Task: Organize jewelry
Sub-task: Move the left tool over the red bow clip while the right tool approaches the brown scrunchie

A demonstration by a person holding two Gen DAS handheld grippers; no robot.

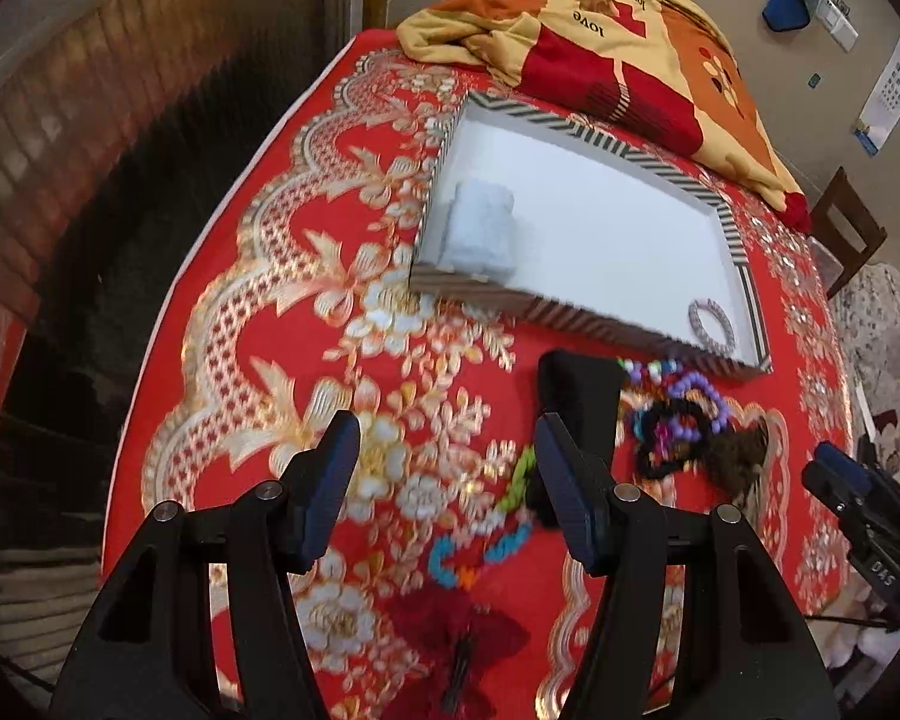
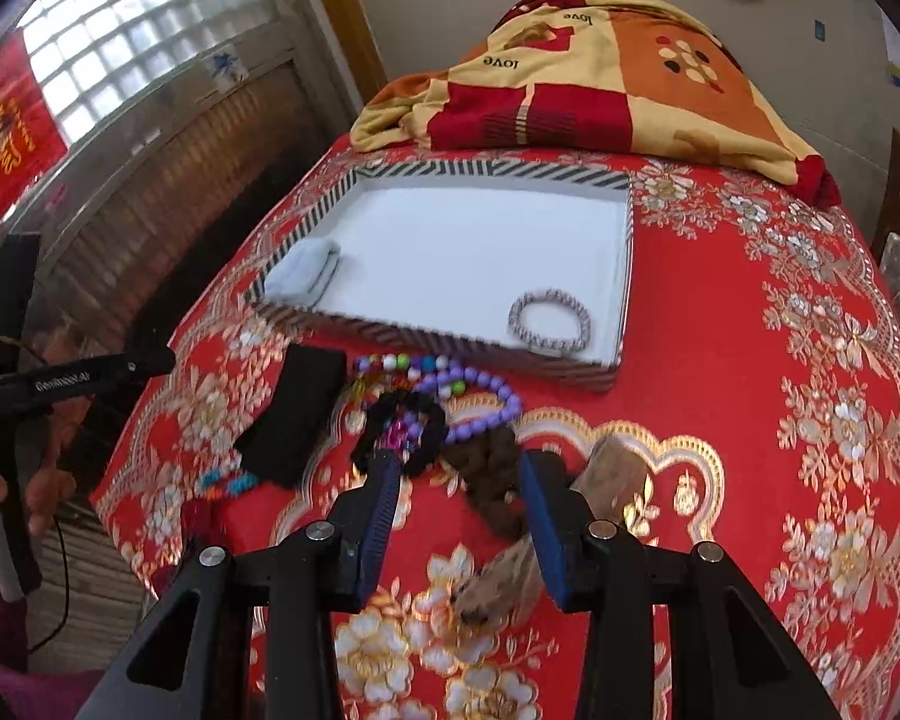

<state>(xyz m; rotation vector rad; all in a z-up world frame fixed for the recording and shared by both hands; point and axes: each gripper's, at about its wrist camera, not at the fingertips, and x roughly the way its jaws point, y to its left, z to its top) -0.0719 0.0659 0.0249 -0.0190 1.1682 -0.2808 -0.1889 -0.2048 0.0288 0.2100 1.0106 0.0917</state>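
While both grippers — left gripper [image 1: 444, 480], right gripper [image 2: 459, 516] — gape (nothing held), a silver bracelet [image 2: 549, 321] lies in the tray [image 2: 450, 333].

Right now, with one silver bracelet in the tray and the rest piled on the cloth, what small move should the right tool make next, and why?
Probably lower the right tool onto the dark brown beaded bracelet just ahead of it. Its jaws are open and empty, and those beads lie between them, nearer than the purple bracelet. The tray holds only a silver bracelet and a folded cloth, so there is room.
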